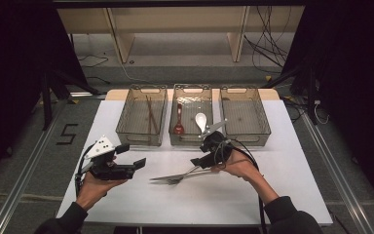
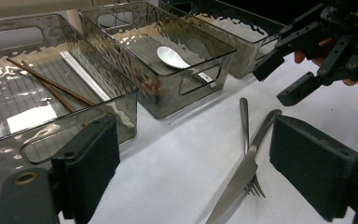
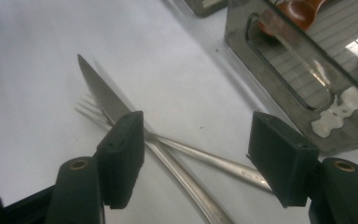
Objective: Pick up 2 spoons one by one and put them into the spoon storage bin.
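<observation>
A steel knife (image 1: 163,178) and a fork (image 1: 177,181) lie crossed on the white table (image 1: 272,185), in front of three smoky plastic bins. My right gripper (image 1: 199,157) hovers low over their handles. Its jaws are open, and in the right gripper view the gripper (image 3: 200,149) straddles the crossing of knife (image 3: 102,98) and fork (image 3: 214,161) without pressing on either. My left gripper (image 1: 132,156) is held open to the left of the cutlery, with nothing between its jaws. The left gripper view has the knife (image 2: 235,182) and fork (image 2: 245,126) ahead of that gripper (image 2: 200,168).
The left bin (image 1: 121,122) holds brown chopsticks (image 1: 151,114). In the middle bin (image 1: 191,141) lie a red spoon (image 1: 178,127) and a white spoon (image 1: 200,119). The right bin (image 1: 265,131) looks bare. All three bins stand just behind my right gripper.
</observation>
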### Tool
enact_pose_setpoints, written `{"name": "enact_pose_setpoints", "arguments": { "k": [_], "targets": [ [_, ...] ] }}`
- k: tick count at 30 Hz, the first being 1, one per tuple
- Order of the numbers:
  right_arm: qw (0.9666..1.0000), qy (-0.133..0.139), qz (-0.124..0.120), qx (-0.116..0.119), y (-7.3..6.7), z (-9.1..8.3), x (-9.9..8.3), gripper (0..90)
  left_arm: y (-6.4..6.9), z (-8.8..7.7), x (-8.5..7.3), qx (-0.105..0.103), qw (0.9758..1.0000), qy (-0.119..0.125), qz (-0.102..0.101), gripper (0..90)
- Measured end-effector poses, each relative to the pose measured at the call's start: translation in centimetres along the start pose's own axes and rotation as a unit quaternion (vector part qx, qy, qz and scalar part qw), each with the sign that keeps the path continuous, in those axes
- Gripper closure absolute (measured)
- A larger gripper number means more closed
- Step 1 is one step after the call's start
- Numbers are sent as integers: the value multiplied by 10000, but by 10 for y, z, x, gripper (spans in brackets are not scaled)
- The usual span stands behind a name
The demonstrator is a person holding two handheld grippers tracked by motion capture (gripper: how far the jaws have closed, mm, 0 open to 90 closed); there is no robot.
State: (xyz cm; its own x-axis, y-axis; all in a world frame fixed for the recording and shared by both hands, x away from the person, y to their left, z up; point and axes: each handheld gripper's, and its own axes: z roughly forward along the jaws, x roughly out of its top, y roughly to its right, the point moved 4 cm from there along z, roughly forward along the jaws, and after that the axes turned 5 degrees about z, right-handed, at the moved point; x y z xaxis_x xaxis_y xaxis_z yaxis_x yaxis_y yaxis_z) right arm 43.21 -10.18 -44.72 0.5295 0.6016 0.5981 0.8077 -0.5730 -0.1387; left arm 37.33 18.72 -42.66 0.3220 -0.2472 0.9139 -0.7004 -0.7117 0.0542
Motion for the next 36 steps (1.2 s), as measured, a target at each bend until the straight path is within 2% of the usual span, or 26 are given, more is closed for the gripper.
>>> {"name": "enact_pose_setpoints", "arguments": {
  "k": [4,7,17,20,21,24,26,28,36],
  "targets": [
    [10000,-84,-25,36,-2,4,-4,365,0,0,0,5,10000,4,2,155],
    [9998,-151,-152,40,-4,8,-5,357,0,0,0,8,10000,6,9,155],
    [9986,-414,-322,44,-9,16,-9,358,0,-1,0,19,10000,25,13,155],
    [9984,-493,-263,67,-12,17,-10,358,0,-1,0,18,10000,27,12,155],
    [9981,-479,-372,65,-11,18,-10,359,0,-1,0,18,10000,24,17,155],
    [9975,-554,-427,41,-11,20,-11,358,0,0,1,20,10000,46,-15,155],
    [9971,-652,-379,45,-13,20,-12,353,0,0,2,16,10000,48,-30,155],
    [9965,-648,-535,36,-12,22,-13,343,0,1,2,17,10000,29,-28,155],
    [9947,-812,-632,40,-13,24,-17,305,1,5,2,0,10000,-8,-13,154]
  ]
}}
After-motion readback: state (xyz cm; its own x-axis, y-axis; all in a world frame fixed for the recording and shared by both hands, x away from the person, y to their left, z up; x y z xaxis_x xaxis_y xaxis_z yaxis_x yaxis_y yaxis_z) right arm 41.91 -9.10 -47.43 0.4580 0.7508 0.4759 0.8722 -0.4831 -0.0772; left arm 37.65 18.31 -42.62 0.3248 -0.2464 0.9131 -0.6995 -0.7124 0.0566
